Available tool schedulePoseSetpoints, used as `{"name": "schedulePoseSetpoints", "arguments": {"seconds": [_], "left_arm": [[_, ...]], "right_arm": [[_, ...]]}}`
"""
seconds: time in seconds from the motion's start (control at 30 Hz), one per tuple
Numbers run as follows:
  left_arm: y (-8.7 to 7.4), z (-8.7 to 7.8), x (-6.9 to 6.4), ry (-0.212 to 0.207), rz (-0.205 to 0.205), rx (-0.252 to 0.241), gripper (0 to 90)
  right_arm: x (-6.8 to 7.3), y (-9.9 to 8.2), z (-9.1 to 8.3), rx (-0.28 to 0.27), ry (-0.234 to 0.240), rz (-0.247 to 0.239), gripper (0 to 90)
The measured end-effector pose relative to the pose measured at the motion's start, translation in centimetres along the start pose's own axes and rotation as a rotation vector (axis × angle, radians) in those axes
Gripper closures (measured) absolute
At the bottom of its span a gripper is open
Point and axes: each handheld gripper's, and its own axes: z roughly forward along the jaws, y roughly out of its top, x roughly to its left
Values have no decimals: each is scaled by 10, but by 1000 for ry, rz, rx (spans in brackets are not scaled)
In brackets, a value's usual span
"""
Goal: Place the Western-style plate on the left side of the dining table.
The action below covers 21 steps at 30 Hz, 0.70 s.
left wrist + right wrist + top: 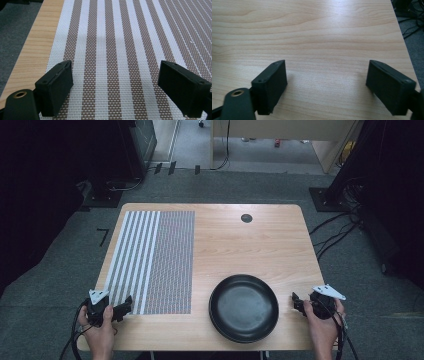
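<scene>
Placemat [152, 260] and plate [243, 307] are what I have to work with, and neither is in hand. My left gripper [122, 309] hovers over the near left corner of the woven placemat with its fingers [56, 85] spread wide and empty; in the left gripper view they straddle several of the brown and white stripes. My right gripper [298, 303] sits just beside the right rim of the black plate, fingers [270, 85] equally wide, with bare tabletop [324, 37] between them.

I judge the placemat to be light, thin and floppy, a plastic-looking weave lying flat against the wood. Pinching it mid-field would go nowhere; I would take it at the near edge or corner, where one finger can slide under. Lifted from one corner alone, it will likely sag and drag.

The plate lies on the near right part of the tabletop, apart from the mat. It looks rigid, glossy and probably slick, possibly breakable. I would grip across its raised rim on the right side and expect it to tilt if held loosely.
</scene>
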Motion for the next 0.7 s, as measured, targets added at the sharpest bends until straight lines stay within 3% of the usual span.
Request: {"name": "schedulePoseSetpoints", "arguments": {"seconds": [0.13, 0.2, 0.3, 0.33, 0.37, 0.47, 0.7], "left_arm": [[4, -3, -4, -9, -12, -15, 118], [7, -4, -14, -30, -11, -19, 119], [8, -2, -31, -75, 4, -8, 119], [8, -2, -31, -75, 4, -8, 118], [11, -2, -44, -99, 34, -4, 117], [15, -3, -61, -129, 67, -7, 115], [25, 1, -89, -176, 96, -4, 115]], "right_arm": [[0, 0, 0, 2, -2, 6, 144], [-2, 0, 0, -5, 3, 19, 150], [-8, 1, -1, -25, 34, 87, 154], [-9, 1, -2, -28, 37, 99, 157], [-9, 2, -4, -32, 42, 107, 158], [-9, 6, -10, -54, 64, 123, 158], [-8, 23, -18, -81, 96, 156, 173]]}}
